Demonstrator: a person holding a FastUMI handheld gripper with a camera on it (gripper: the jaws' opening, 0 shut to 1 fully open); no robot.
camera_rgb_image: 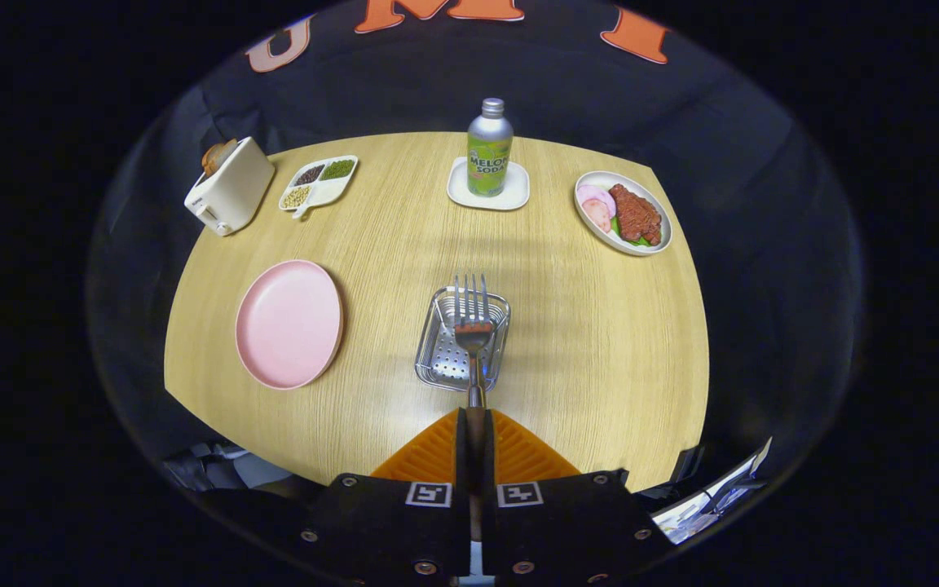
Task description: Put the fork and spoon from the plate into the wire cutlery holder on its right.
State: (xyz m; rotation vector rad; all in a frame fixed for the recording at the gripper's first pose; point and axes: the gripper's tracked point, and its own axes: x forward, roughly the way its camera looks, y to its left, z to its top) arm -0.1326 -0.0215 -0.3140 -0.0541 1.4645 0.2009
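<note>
- Between the two fingers of the claw (475, 420), the handle of the fork (473, 326) is pinched from both sides; the fingers are closed together on it with only the handle's width between them.
- The fork points straight ahead toward 12 o'clock, tines up and away from the claw, its head hanging over the wire cutlery holder (463, 350).
- The holder is a small metal basket with a perforated floor, standing on the wooden worktop (600, 342) just ahead of the fingertips.
- Whether the fork's tines touch the holder's far rim or hover above it cannot be told.
- At about 9 o'clock from the holder lies the pink plate (288, 324), well apart from the basket, with nothing lying on it.
- No spoon can be made out inside the holder; the fork's head and handle cover part of its floor.
- At 12 o'clock, beyond the holder, a soda bottle (490, 148) stands upright on a small white square dish (489, 189).
- At about 2 o'clock sits an oval dish of meat and sliced food (623, 213).
- At about 10 o'clock are a divided white tray of beans and seeds (319, 183) and, farther out at the worktop's edge, a cream toaster (230, 187) with bread in its slot.
</note>
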